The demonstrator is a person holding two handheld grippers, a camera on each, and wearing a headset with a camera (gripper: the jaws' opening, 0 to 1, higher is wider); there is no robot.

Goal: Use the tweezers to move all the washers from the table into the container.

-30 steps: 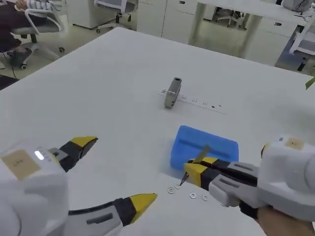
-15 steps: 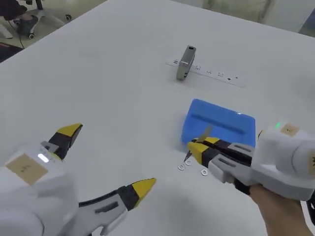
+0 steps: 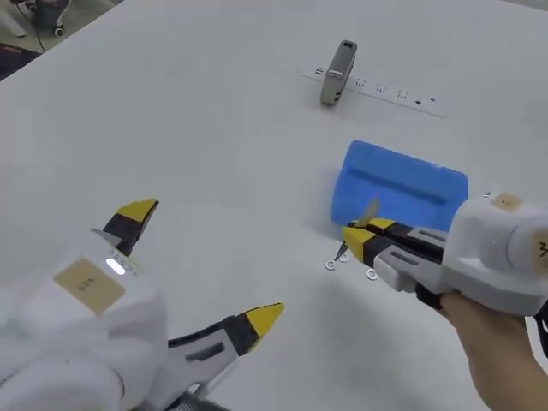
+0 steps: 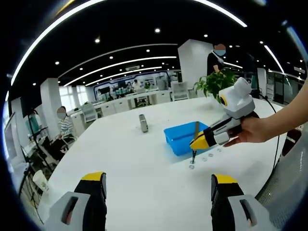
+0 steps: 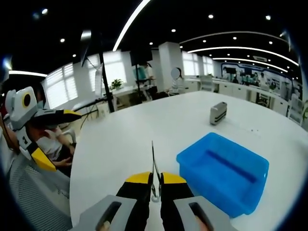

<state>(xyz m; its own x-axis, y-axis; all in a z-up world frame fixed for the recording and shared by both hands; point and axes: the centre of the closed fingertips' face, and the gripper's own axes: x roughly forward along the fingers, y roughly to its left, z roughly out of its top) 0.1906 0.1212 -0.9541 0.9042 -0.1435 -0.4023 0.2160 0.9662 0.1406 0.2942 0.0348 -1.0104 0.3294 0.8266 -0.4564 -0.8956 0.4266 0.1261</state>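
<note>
The right gripper (image 3: 355, 240) sits in a hand (image 3: 490, 353) that reaches in from the lower right. It lies nearly level and points left across the near side of the blue container (image 3: 342, 201), its two yellow-tipped jaws pinched together on the tweezers (image 3: 342, 253). The tweezers slope down from the jaws to the white table (image 3: 197, 120) just in front of the container. The washers (image 3: 330, 265) lie loose there on the table, close under the gripper and outside the container. The left gripper (image 3: 201, 265) hovers well to the left of the container, jaws spread wide and nothing between them. The left gripper view gives a side-on look: the tweezers (image 4: 194, 144) stand almost upright with their tip just over the nearest of the washers (image 4: 191, 167), though I cannot tell whether they touch. Several more washers trail to the right beside the container (image 4: 178, 144). The right gripper view looks along its own closed jaws (image 5: 155, 179). There the tweezers (image 5: 154, 163) rise as a thin line left of the container (image 5: 211, 185), and the left gripper (image 5: 55, 137) gapes far to the left. A small grey box (image 3: 336, 73) stands beyond the container.
</note>
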